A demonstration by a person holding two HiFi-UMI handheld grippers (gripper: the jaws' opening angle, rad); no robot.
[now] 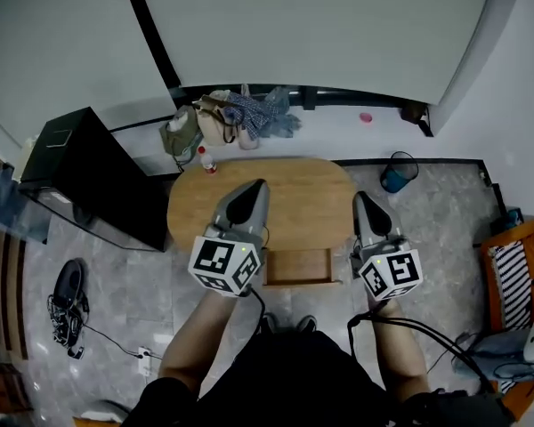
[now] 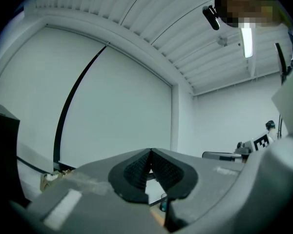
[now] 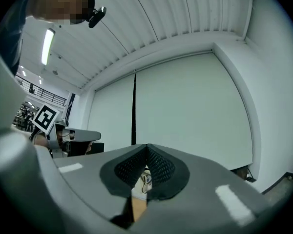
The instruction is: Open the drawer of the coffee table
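The oval wooden coffee table [image 1: 294,194] stands on the grey floor in front of me in the head view. Its drawer [image 1: 295,267] is pulled out from the near side and looks empty. My left gripper [image 1: 259,185] is held high over the table's left half, shut with nothing in it. The right gripper [image 1: 360,197] hangs over the table's right end, also shut and empty. In the left gripper view the left gripper [image 2: 150,151] has its jaws together against the white wall. The right gripper view shows the right gripper [image 3: 146,146] with its jaws likewise together.
A black cabinet [image 1: 89,172] stands left of the table. Bags and clothes [image 1: 236,118] lie by the far wall, with a small red-capped bottle [image 1: 206,160] at the table's far left. A blue bin [image 1: 397,172] sits to the right, shoes [image 1: 67,301] and a cable to the left.
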